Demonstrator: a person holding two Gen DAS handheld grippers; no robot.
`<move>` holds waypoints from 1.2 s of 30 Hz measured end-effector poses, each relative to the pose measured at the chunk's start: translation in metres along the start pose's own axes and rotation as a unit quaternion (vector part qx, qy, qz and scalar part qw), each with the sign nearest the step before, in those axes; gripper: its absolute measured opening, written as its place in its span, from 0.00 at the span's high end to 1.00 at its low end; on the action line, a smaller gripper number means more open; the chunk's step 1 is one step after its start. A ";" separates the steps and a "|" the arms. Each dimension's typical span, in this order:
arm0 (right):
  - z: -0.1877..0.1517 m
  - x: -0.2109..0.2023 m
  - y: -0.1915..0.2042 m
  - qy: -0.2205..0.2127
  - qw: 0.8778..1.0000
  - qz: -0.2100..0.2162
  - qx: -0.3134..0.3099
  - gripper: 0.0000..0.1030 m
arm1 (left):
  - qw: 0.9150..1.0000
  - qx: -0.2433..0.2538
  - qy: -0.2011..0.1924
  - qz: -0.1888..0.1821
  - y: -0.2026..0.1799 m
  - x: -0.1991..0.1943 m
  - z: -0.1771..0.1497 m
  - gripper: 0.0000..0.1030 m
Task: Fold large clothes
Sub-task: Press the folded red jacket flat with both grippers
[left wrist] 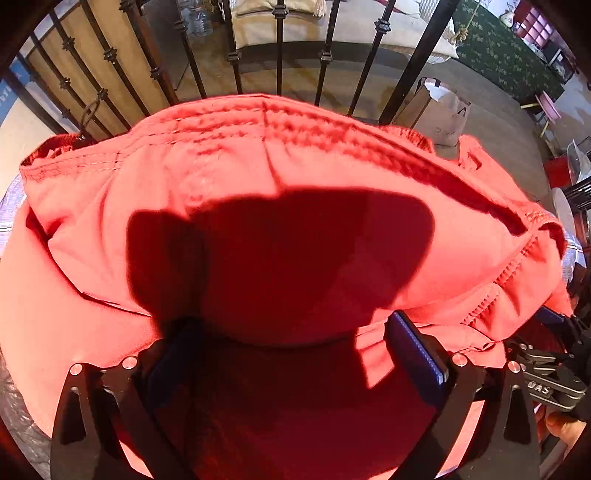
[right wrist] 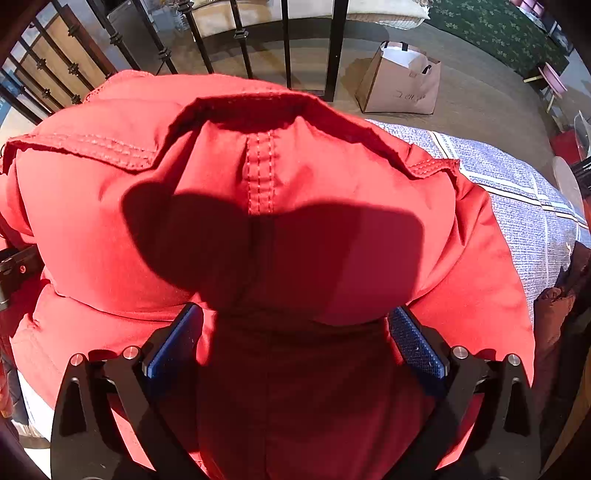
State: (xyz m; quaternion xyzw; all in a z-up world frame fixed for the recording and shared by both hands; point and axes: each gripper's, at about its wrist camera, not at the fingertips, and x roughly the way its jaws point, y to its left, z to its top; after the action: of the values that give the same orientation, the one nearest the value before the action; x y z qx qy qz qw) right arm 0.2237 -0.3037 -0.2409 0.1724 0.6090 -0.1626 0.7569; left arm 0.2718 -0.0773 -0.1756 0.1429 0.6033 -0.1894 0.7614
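Observation:
A large red padded garment (left wrist: 258, 177) with stitched seams lies bunched on a blue-and-white checked cover (right wrist: 517, 192). In the left wrist view a folded layer with a stitched hem rests on top of it. My left gripper (left wrist: 295, 343) is open, its blue pads (left wrist: 417, 350) wide apart with a bulge of red cloth between them. My right gripper (right wrist: 295, 332) is also open over the red garment (right wrist: 314, 177), straddling a fold with a central seam. Part of the right gripper's black body (left wrist: 546, 373) shows at the right edge of the left wrist view.
A black iron railing (left wrist: 280, 48) stands just beyond the garment. Behind it on the floor are a brown paper bag (right wrist: 399, 81), water bottles (left wrist: 201, 18) and a green patterned rug (right wrist: 498, 26). A red box (left wrist: 557, 171) sits far right.

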 end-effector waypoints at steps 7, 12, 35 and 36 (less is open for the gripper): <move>0.003 0.001 -0.003 0.013 1.000 0.004 0.002 0.04 | 0.997 -0.020 -0.079 -0.001 0.011 -0.061 -0.026 0.06; -0.002 0.001 -0.002 0.005 1.000 0.001 0.003 0.04 | 0.995 -0.051 -0.083 0.040 0.052 -0.063 -0.044 0.08; 0.002 0.008 0.001 0.009 1.000 -0.001 0.002 0.04 | 0.995 -0.077 0.055 -0.035 0.093 0.016 -0.006 0.04; 0.003 0.008 0.001 0.009 1.000 -0.002 0.002 0.04 | 0.995 -0.077 0.058 -0.034 0.091 0.017 -0.005 0.04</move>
State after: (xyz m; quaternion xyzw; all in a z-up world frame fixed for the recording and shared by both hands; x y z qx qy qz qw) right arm 0.2283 -0.3045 -0.2485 0.1737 0.6163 -0.1637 0.7504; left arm 0.3124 0.0036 -0.1947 0.0745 0.6639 -0.1596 0.7268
